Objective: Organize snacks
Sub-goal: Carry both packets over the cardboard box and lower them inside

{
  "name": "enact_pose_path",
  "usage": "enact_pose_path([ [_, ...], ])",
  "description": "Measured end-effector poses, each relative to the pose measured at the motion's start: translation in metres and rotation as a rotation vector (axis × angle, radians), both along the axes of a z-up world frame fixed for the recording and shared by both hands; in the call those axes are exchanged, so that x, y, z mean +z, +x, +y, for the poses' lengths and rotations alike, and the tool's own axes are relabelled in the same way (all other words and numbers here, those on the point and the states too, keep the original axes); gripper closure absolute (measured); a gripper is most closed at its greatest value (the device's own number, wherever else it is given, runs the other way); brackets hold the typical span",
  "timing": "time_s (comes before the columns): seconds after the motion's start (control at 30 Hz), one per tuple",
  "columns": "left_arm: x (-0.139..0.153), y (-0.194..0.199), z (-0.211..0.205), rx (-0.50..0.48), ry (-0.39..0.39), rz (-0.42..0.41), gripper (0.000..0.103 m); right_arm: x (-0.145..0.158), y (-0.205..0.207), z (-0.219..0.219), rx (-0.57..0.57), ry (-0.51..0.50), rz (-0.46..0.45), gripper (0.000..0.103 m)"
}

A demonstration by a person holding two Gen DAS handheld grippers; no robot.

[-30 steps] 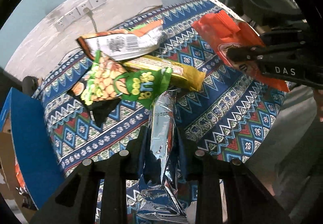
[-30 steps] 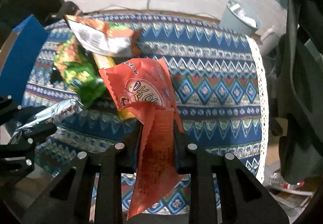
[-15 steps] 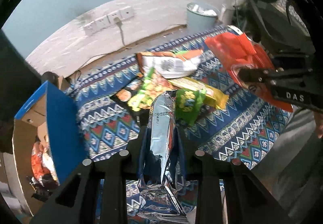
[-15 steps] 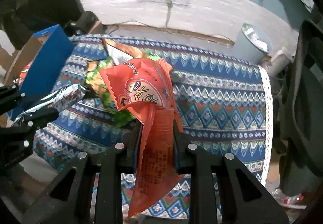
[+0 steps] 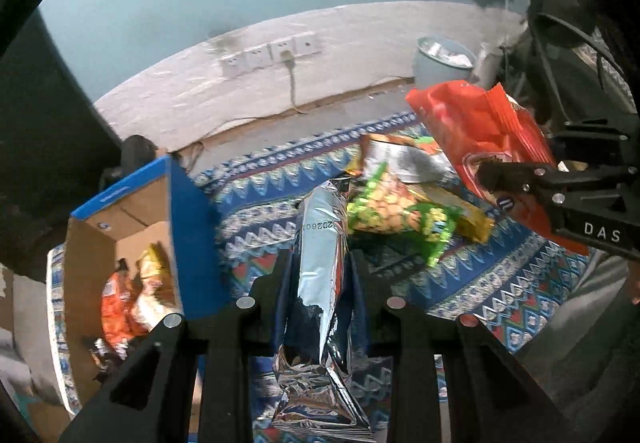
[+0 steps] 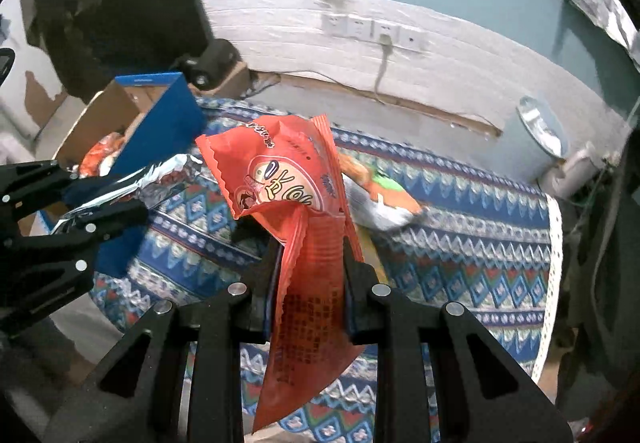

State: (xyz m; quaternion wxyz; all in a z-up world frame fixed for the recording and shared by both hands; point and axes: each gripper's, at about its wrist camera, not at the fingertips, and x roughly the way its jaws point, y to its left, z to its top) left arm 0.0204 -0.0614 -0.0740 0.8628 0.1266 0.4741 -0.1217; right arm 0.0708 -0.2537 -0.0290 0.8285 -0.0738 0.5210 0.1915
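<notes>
A silver snack packet [image 5: 320, 243] is clamped in the left gripper's [image 5: 320, 263] jaws, an orange snack packet [image 6: 296, 203] in the right gripper's [image 6: 310, 263] jaws; both are held above the patterned bench [image 6: 460, 243]. Several packets [image 5: 400, 203] are left on the cloth. Beyond, a few packets [image 5: 132, 291] are already seen inside the open cardboard box [image 5: 188, 227], so the sorting seems partly done.

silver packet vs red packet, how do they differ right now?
The silver packet is plain shiny foil; the red packet has a printed cartoon face. The silver one sits in the left gripper, the red one in the right gripper. Both are clamped and lifted above the patterned cloth.
</notes>
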Motion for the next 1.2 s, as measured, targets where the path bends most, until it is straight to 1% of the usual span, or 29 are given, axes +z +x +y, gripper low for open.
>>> enact_pose_path([
  [0.27, 0.009, 0.001, 0.037, 0.072, 0.003, -0.031, 0.076, 0.009, 0.007, 0.044, 0.068, 0.019, -0.018, 0.080],
  [0.53, 0.011, 0.001, 0.078, 0.148, -0.009, -0.040, 0.076, 0.014, 0.015, 0.088, 0.135, 0.045, -0.024, 0.080],
  [0.7, 0.012, 0.000, 0.103, 0.196, 0.000, -0.054, 0.076, 0.016, 0.021, 0.118, 0.164, 0.078, -0.025, 0.080],
  [0.87, 0.014, -0.002, 0.130, 0.244, -0.014, -0.061, 0.076, 0.014, 0.024, 0.152, 0.213, 0.069, -0.022, 0.080],
  [1.03, 0.014, -0.006, 0.154, 0.291, -0.005, -0.077, 0.076, 0.016, 0.022, 0.186, 0.271, 0.054, -0.028, 0.080],
  [1.2, 0.009, -0.011, 0.184, 0.352, -0.006, -0.073, 0.076, 0.014, 0.019, 0.223, 0.334, 0.051, -0.027, 0.080],
])
